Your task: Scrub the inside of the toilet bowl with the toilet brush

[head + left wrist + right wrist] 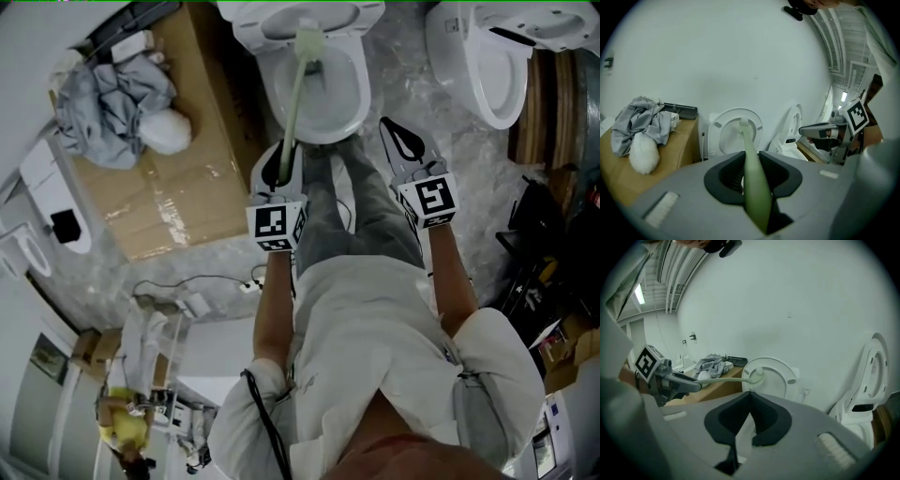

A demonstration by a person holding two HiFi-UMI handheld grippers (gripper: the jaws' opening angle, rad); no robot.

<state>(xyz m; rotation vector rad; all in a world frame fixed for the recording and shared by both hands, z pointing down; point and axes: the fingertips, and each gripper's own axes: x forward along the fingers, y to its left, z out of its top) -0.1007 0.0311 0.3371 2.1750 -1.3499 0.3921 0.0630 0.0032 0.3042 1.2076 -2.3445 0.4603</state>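
Left gripper point(281, 167) clamps the toilet brush point(296, 94) by its handle, which runs straight ahead, head at the far side of the toilet bowl point(349, 117); right gripper point(401, 142), jaws together on nothing, hangs just beside the rim

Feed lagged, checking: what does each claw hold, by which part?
The left claw grips the toilet brush near its handle's thick end; right claw holds nothing.

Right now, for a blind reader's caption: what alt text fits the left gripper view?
The left gripper is shut on a pale green toilet brush, its head reaching into a white toilet bowl. Grey cloth lies on cardboard at left.
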